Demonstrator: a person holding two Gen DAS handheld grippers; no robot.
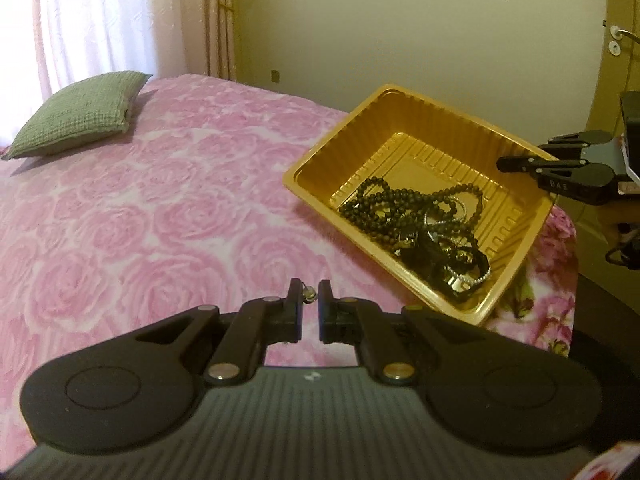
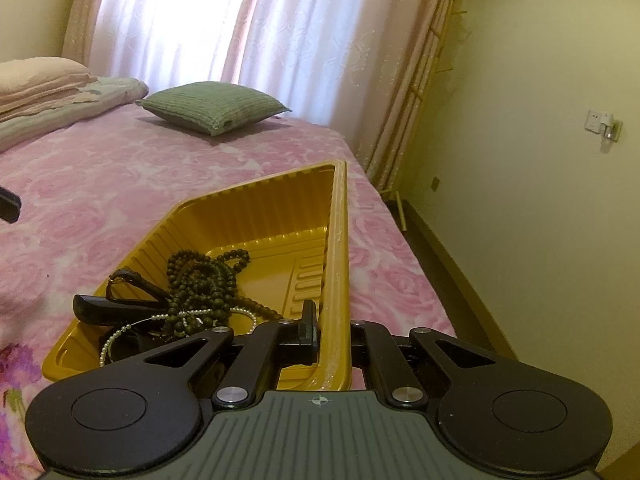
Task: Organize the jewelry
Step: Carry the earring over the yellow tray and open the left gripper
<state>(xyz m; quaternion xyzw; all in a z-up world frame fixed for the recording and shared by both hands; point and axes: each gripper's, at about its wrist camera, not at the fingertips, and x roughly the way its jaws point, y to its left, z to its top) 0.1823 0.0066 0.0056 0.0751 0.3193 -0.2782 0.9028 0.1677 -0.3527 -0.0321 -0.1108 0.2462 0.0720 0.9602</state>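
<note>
A gold plastic tray (image 1: 320,160) lies on the pink rose bedspread, tilted, near the bed's right edge. It holds a tangle of black bead necklaces (image 1: 392,208), a pearl strand and dark bands. My left gripper (image 1: 310,296) hovers over the bedspread left of the tray, pinching a small metal jewelry piece (image 1: 309,294) between its tips. My right gripper (image 2: 332,332) is shut on the tray's rim (image 2: 338,264); it also shows in the left wrist view (image 1: 516,160). The beads (image 2: 204,276) and pearl strand (image 2: 132,326) show in the right wrist view.
A green cushion (image 1: 80,112) lies at the far side of the bed by the curtains. Folded bedding (image 2: 48,92) is at the far left. The bed edge drops off right of the tray, toward the wall and door (image 1: 620,40).
</note>
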